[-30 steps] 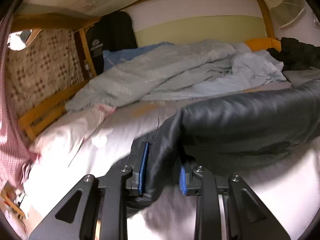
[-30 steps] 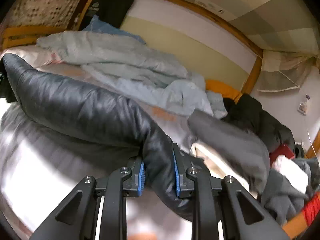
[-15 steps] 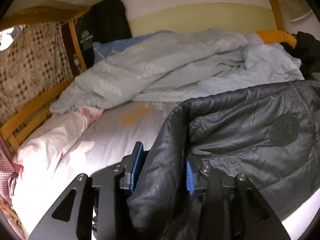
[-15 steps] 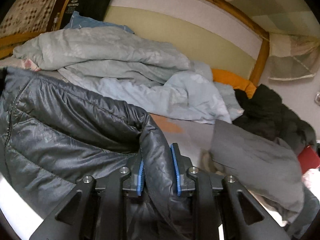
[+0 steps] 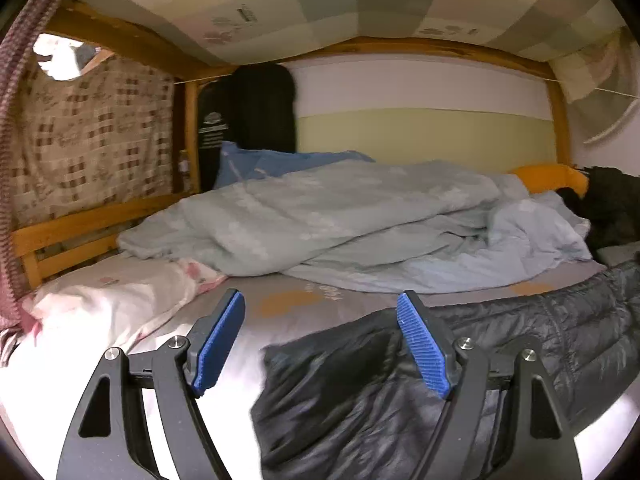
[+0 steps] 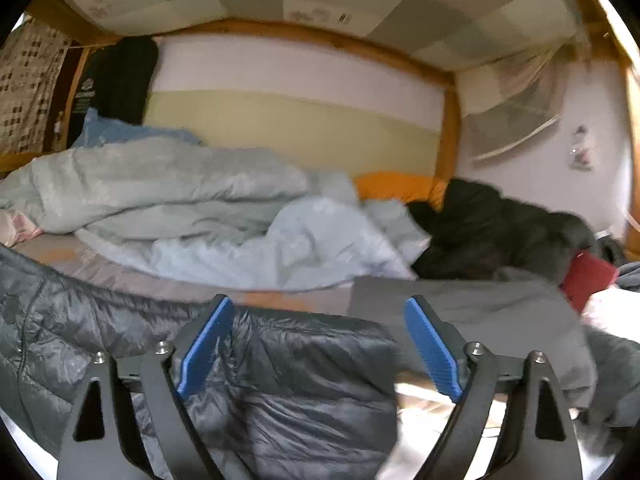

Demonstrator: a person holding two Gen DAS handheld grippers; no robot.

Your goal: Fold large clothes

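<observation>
The dark puffer jacket (image 5: 400, 392) lies on the bed (image 5: 256, 328) directly under and in front of both tongs, with its long axis running across, from one pair of tongs to the other. The left tongs (image 5: 320, 344) have just been opening and now stand released. The jacket's end is below the gap and toward its right side, and neither blue pad presses on it. The right tongs (image 6: 316, 346) have also just been opening and are released. The jacket (image 6: 280, 380) fills the left half of their gap and stretches away to their left, while on their right lies a grey garment (image 6: 480, 312).

So each pair of tongs is at one end of the jacket, and the middle is between them. I judge that the next fold must go along this cross axis. The two hands seem equally near to it, each to its own end. Beyond the jacket, farther from the tongs, a pale blue duvet (image 5: 360, 220) is heaped.
</observation>
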